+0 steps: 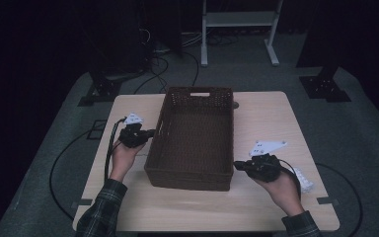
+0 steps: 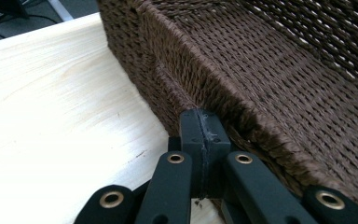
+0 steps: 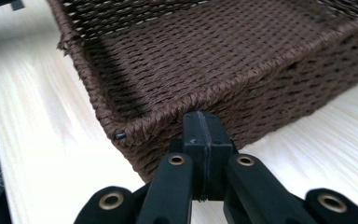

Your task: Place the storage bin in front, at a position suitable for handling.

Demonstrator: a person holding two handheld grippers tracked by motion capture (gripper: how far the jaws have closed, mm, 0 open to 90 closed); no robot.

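The brown woven basket (image 1: 193,138) sits mid-worktop (image 1: 271,123), long axis running near to far, squarely between both hands. The left hand-held gripper (image 1: 150,132), jaws together, touches its left wall; the right hand-held gripper (image 1: 237,165), also together, meets the near right corner

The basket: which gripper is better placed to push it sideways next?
Probably either. The left gripper is shut with its tip at the left wall of the basket, about midway along. The right gripper is also shut, near the front right corner, so its push might turn the basket.
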